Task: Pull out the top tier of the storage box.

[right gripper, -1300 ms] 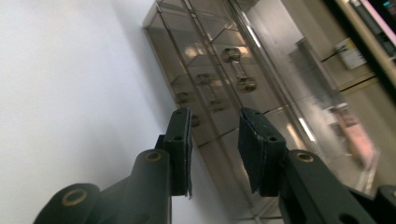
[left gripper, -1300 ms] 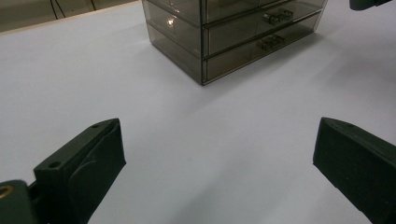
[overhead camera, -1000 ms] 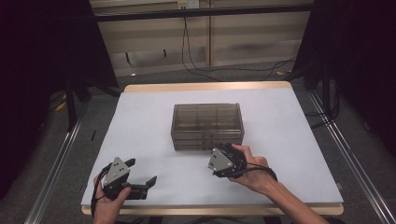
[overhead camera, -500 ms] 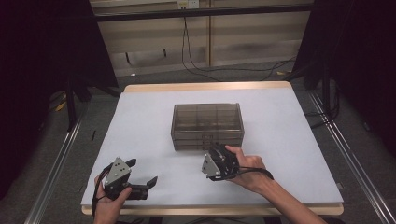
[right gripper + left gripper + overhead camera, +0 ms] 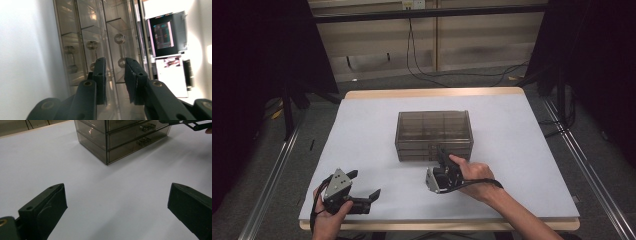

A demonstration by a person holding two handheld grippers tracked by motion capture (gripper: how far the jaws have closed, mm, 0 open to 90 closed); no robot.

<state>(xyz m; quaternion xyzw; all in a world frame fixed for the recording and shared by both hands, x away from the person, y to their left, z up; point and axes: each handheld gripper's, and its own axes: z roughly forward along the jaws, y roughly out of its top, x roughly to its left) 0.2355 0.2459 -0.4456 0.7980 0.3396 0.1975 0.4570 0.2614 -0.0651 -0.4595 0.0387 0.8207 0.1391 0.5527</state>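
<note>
A smoky see-through drawer box [image 5: 433,132] stands mid-table with its small handles facing me. My right gripper [image 5: 443,154] lies rolled on its side, and its tips are right at the box's lower front. In the right gripper view the drawer fronts [image 5: 92,30] are close ahead. My right gripper [image 5: 115,65] has its jaws a narrow gap apart with nothing between them, and one handle [image 5: 120,50] shows just beyond that gap. At the table's front left, my left gripper [image 5: 366,183] is wide open and empty. In its own view the left gripper [image 5: 117,195] points at the box [image 5: 120,137].
The white table top [image 5: 362,130] has bare room on both sides of the box. A wooden edge [image 5: 432,93] runs along the far side. Cables [image 5: 447,75] lie on the floor behind, and metal rails [image 5: 272,175] flank the table. A lit screen [image 5: 163,35] shows beyond the box.
My right gripper has shifted a little left and closer to the drawer front, its tips now at the box. The left gripper has stayed put.
</note>
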